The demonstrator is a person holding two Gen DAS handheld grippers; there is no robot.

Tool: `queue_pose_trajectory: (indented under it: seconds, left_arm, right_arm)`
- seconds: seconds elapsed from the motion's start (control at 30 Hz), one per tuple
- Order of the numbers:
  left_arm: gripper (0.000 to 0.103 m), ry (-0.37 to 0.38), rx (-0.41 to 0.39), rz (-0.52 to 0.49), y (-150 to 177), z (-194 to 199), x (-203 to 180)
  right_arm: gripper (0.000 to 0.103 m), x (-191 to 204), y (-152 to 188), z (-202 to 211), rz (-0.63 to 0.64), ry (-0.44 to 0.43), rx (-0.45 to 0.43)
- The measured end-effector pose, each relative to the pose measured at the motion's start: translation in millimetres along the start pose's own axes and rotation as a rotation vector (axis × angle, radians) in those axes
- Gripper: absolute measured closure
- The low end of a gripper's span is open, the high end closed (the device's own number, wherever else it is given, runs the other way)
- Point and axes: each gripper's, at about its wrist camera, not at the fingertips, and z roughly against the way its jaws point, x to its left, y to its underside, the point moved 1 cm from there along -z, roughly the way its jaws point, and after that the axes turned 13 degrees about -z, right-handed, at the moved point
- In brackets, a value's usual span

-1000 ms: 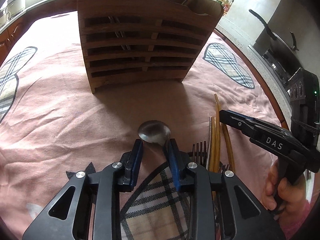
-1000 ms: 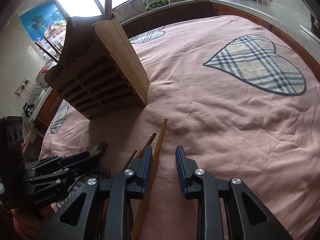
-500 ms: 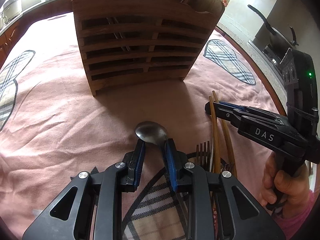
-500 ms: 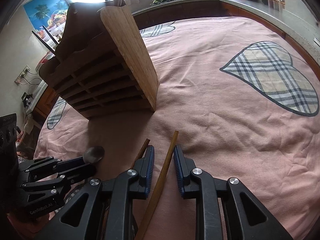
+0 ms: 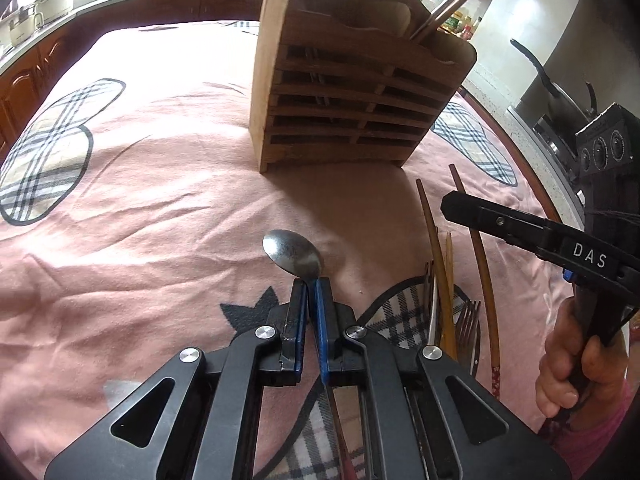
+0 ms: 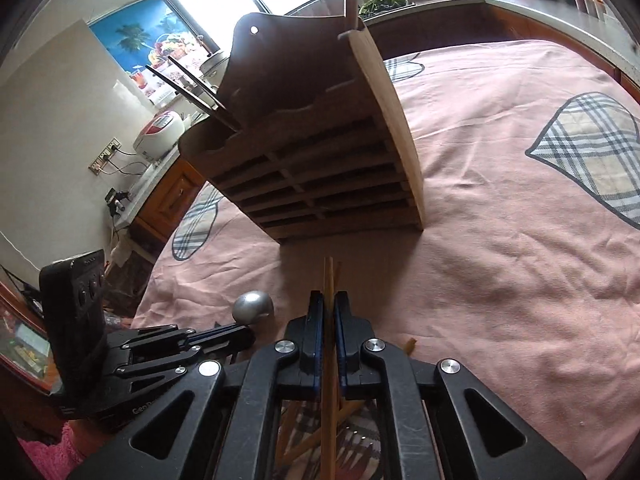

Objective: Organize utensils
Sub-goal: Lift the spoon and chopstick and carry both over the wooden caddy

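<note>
My left gripper (image 5: pixel 311 285) is shut on the neck of a metal spoon (image 5: pixel 293 256), its bowl sticking out ahead over the pink cloth. The spoon's bowl also shows in the right wrist view (image 6: pixel 253 307), beside the left gripper (image 6: pixel 236 330). My right gripper (image 6: pixel 329 300) is shut on a light wooden chopstick (image 6: pixel 329 280) that points at the wooden utensil holder (image 6: pixel 320 160). In the left wrist view the right gripper (image 5: pixel 452 204) sits right of the holder (image 5: pixel 352 96), above a pile of chopsticks (image 5: pixel 434 240) and a fork (image 5: pixel 466 320).
The pink cloth (image 5: pixel 140 208) with plaid heart patches covers the table. The holder has chopsticks (image 5: pixel 444 8) standing in its top. A stove with pans (image 5: pixel 560 112) is off the right edge; a counter and a rice cooker (image 6: pixel 158 134) lie to the left.
Both grippers closed: the left on the spoon's neck, the right on a chopstick. The left view swung so the holder now sits farther right. The right gripper moved closer to the holder.
</note>
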Motion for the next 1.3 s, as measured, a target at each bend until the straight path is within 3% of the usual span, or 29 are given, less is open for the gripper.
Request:
queue_pose_trajectory:
  seconds: [0.87,1.3]
  left_arm:
    - [0.101,0.003,-0.313,0.042,14,135,-1]
    - [0.101,-0.013,-0.405,0.035,17,169,-5]
  right_arm:
    - [0.098,50,13,85,0.085,-0.014,-0.187]
    - [0.098,72,8,140,0.106,-0.056,-0.343]
